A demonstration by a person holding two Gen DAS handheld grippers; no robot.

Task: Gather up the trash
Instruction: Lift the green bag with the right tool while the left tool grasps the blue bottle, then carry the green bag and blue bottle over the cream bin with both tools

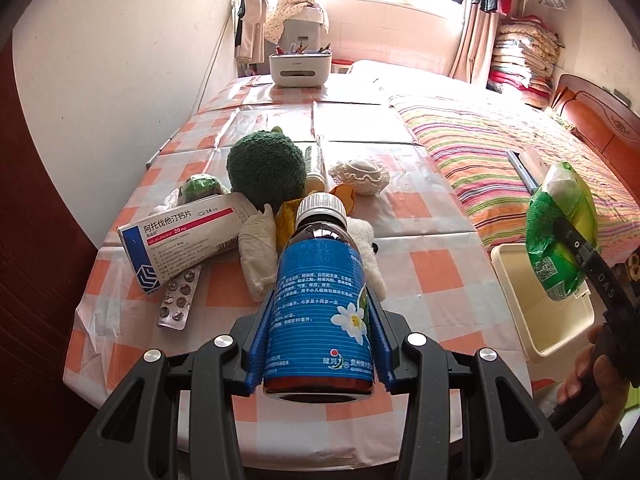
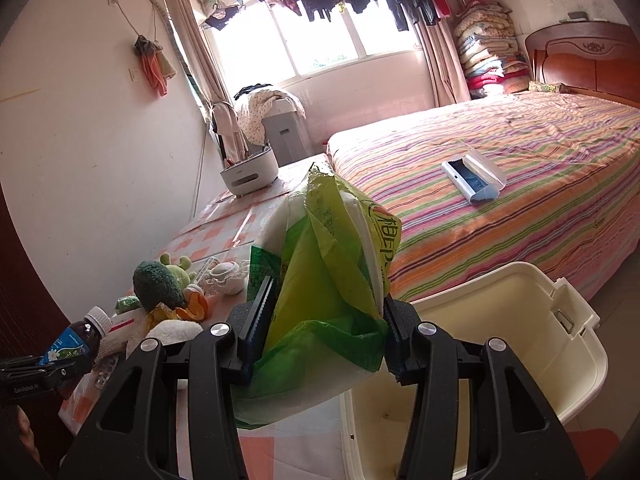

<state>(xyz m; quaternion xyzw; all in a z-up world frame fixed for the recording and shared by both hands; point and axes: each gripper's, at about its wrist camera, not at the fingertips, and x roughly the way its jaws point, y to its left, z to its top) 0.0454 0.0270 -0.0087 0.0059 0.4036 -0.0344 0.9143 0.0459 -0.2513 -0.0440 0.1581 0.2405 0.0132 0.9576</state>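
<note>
The left gripper [image 1: 320, 332] is clamping a brown medicine bottle [image 1: 320, 300] between its blue fingers [image 1: 260, 340], white cap pointing forward, raised above the near part of the checked table [image 1: 424, 272]. Just ahead of it a pile of clutter is crowding the table: a pill box [image 1: 184, 240] lying over a blister pack [image 1: 178, 300] to the front left, a crumpled tissue [image 1: 258, 256] touching the box's end, a green plush toy [image 1: 266, 168] beyond, and a small crocheted piece [image 1: 362, 176] ahead to the right. Beyond the pile the tabletop is lying bare up to a white desk organizer [image 1: 300, 68] at the far edge. The wall is hemming in the table's left side; the striped bed [image 1: 500, 160] is bordering its right.

The right gripper [image 2: 326, 320] is squeezing a crumpled green plastic bag [image 2: 324, 280] with something white inside it, held just left of and above the rim of a cream bin [image 2: 520, 320]. The bin is standing open between table and bed, and what shows of its inside is bare apart from small specks on the bottom. Further right, a lint roller [image 2: 474, 180] is lying on the bed.
</note>
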